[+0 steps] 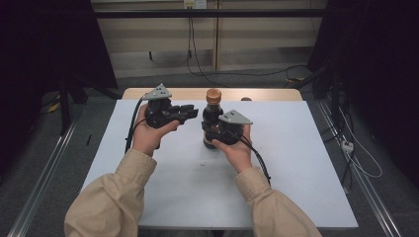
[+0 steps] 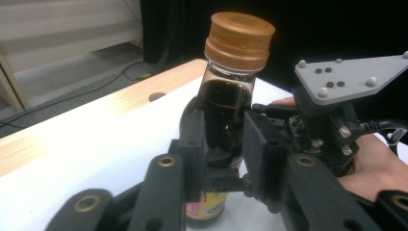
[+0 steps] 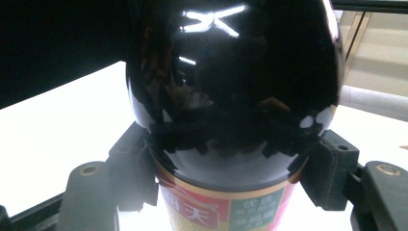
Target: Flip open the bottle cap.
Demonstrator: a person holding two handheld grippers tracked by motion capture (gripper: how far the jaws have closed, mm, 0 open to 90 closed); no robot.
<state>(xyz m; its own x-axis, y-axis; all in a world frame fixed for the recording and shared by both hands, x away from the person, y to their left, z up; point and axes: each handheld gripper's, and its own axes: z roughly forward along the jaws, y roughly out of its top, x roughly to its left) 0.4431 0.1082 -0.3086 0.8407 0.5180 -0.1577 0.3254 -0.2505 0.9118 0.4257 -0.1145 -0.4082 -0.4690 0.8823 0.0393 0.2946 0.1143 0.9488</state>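
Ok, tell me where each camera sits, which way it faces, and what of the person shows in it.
High view: above the person's side, looking forward and down on the table; both sleeves, hands, the left gripper and the right gripper show.
Left gripper view: rides the left gripper, looking along its jaws at the bottle; the other hand shows.
Right gripper view: rides the right gripper, looking close at the bottle's dark body, clamped between its jaws.
Shared: all three show the bottle.

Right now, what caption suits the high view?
Right gripper clamps a dark bottle upright on the table; left gripper beside its cap.
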